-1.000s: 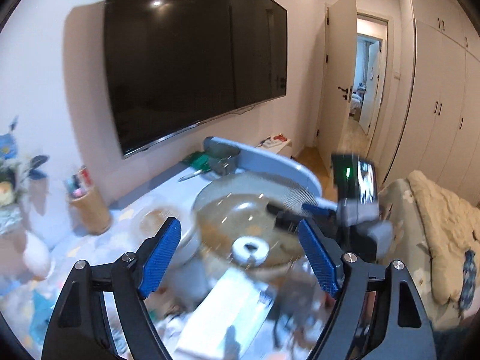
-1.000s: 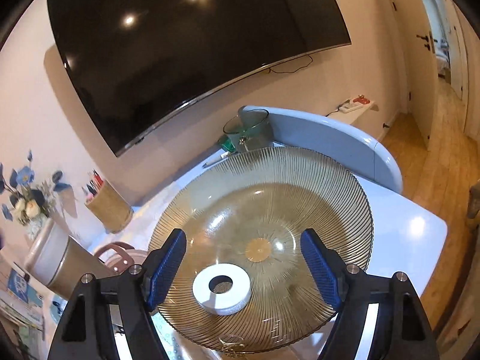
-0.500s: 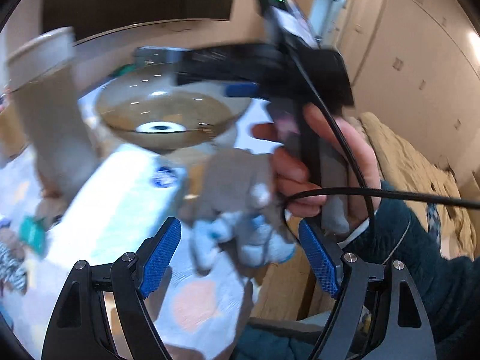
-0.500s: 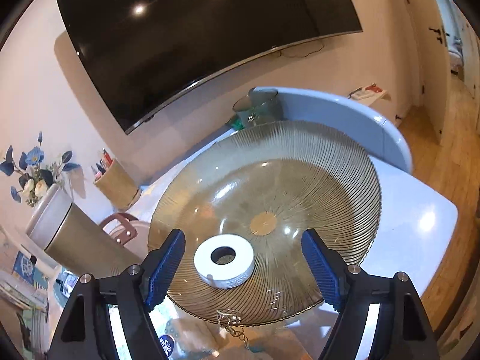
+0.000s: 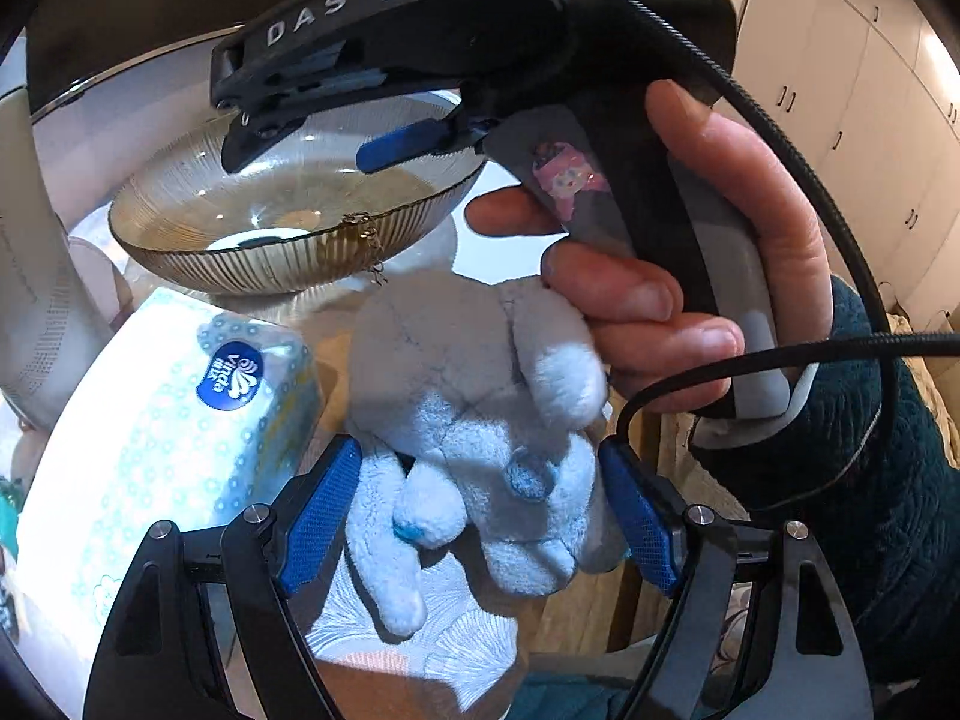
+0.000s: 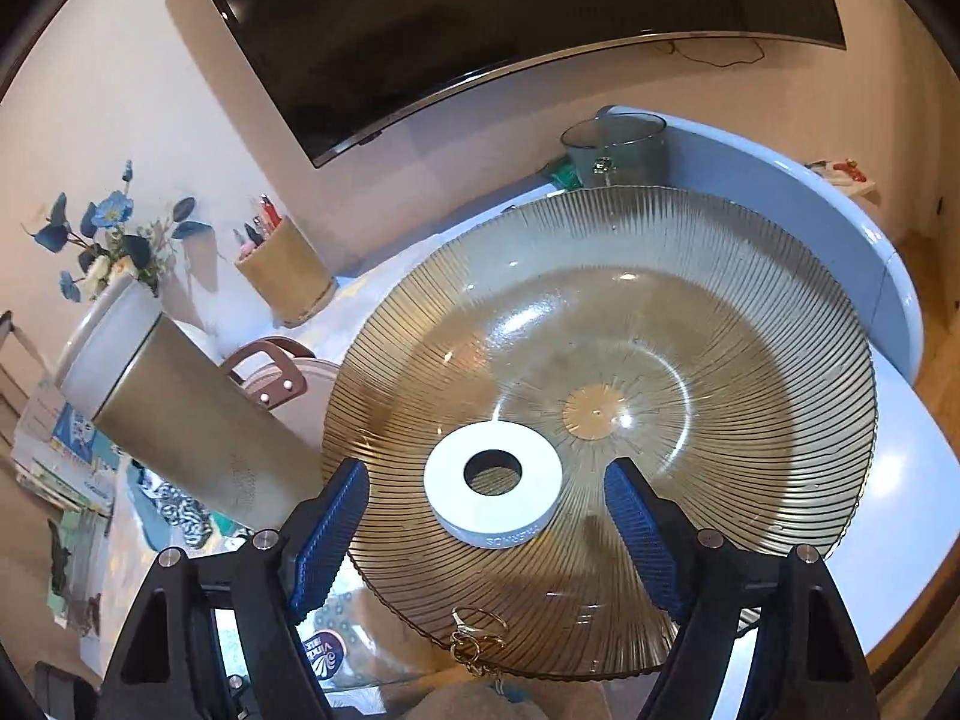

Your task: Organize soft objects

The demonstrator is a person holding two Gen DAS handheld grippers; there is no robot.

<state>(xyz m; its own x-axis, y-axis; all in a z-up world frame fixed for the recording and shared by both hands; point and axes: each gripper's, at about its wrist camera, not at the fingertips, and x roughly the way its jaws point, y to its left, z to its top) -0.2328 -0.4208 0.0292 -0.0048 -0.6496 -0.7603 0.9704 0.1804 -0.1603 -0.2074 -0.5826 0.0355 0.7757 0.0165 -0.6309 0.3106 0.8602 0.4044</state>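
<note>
A fluffy pale-blue plush toy point(image 5: 474, 450) is bracketed by the left gripper point(image 5: 480, 510), jaws spread, pads seemingly touching it. The right gripper point(image 6: 486, 528) is held open over a ribbed amber glass bowl point(image 6: 750, 360) containing a white ring point(image 6: 495, 492); a tissue pack point(image 5: 162, 420) lies beside the toy.

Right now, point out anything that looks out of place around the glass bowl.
A white ring lies off-centre inside the ribbed glass bowl, and a small gold key ring hangs over its near rim. Neither is a soft thing. Nothing looks spilled or broken.

A pale blue-and-grey plush toy point(image 5: 474, 420) lay slumped beside a tissue pack point(image 5: 162, 438), just below an amber glass bowl point(image 5: 288, 222), limbs dangling forward.
</note>
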